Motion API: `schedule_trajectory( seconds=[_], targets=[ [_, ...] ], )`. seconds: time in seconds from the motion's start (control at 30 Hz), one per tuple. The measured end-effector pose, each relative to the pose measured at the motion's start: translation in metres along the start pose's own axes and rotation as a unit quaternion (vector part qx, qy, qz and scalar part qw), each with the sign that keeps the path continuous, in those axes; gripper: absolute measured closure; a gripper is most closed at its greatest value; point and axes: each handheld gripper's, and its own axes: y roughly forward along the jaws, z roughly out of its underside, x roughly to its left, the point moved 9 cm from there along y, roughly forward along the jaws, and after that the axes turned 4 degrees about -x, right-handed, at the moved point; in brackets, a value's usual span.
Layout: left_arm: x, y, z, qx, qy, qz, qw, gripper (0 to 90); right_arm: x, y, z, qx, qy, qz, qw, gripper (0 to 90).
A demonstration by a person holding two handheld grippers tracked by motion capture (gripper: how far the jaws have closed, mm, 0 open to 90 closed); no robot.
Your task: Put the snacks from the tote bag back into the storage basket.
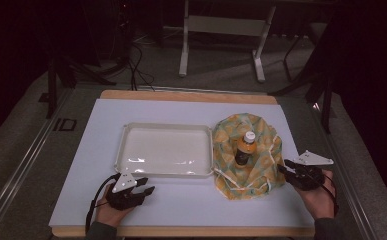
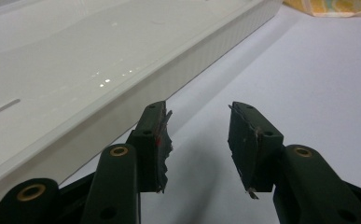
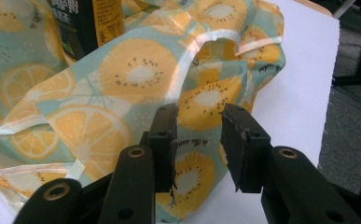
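The bottle [image 1: 245, 148] stands upright in the middle of the fruit-print bag [image 1: 266, 167], which lies slumped open on the right part of the white board [image 1: 71, 200], its left edge touching the right rim of the white tray [image 1: 167, 173]. The bottle's long axis is vertical — white cap up, dark label facing the near side — so the loose cloth rings its base rather than covering it.

In the right gripper view the label [image 3: 82, 23] sits at the upper left, and folds of the bag with a pale handle strap [image 3: 225, 39] fill the ground in front of the jaws.

The right gripper [image 1: 287, 167] is the nearer one by far: it sits at the bag's near-right edge, jaws parted with nothing between them, pointing left toward the cloth. From its own view [image 3: 197, 140] the fabric lies just ahead of and under the tips, apparently not yet pinched. The bottle is to its far left, beyond a fold.

The left gripper [image 1: 143, 186] rests near the near-left corner of the tray, well apart from the bag; its jaws [image 2: 197, 140] also stand apart and hold nothing, with the tray's ribbed wall [image 2: 192, 60] just beside on its left.

So the coming move most likely turns on the right hand's short reach — a nip of the bag's near-right edge, or up and over the fold to the bottle
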Motion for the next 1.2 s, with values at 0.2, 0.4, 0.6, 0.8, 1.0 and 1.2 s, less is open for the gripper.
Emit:
schedule_trajectory(
  seconds=[0.2,0.4,0.6,0.8,1.0,1.2],
  targets=[
    [0.000,0.000,0.000,0.003,0.000,0.001,1.0000,57.3,-0.002,-0.004,-0.009,0.003,-0.019,-0.007,0.9998,65.0],
    [-0.001,0.001,0.001,0.009,0.002,0.003,0.9999,56.7,-0.001,-0.006,-0.019,0.005,-0.031,-0.018,0.9994,63.7],
    [-0.001,0.001,0.001,0.010,0.004,0.005,0.9999,56.6,0.002,-0.004,-0.032,0.003,-0.037,-0.033,0.9988,62.6],
    [-0.002,0.001,0.001,0.011,0.007,0.007,0.9999,56.6,0.008,-0.003,-0.043,0.004,-0.046,-0.052,0.9976,62.3],
    [-0.002,0.002,0.001,0.012,0.008,0.009,0.9999,56.6,0.012,-0.001,-0.051,0.012,-0.068,-0.062,0.9957,62.5],
    [-0.003,0.002,0.002,0.016,0.010,0.010,0.9998,55.9,0.018,-0.001,-0.062,0.021,-0.097,-0.075,0.9922,62.5]
  ],
)
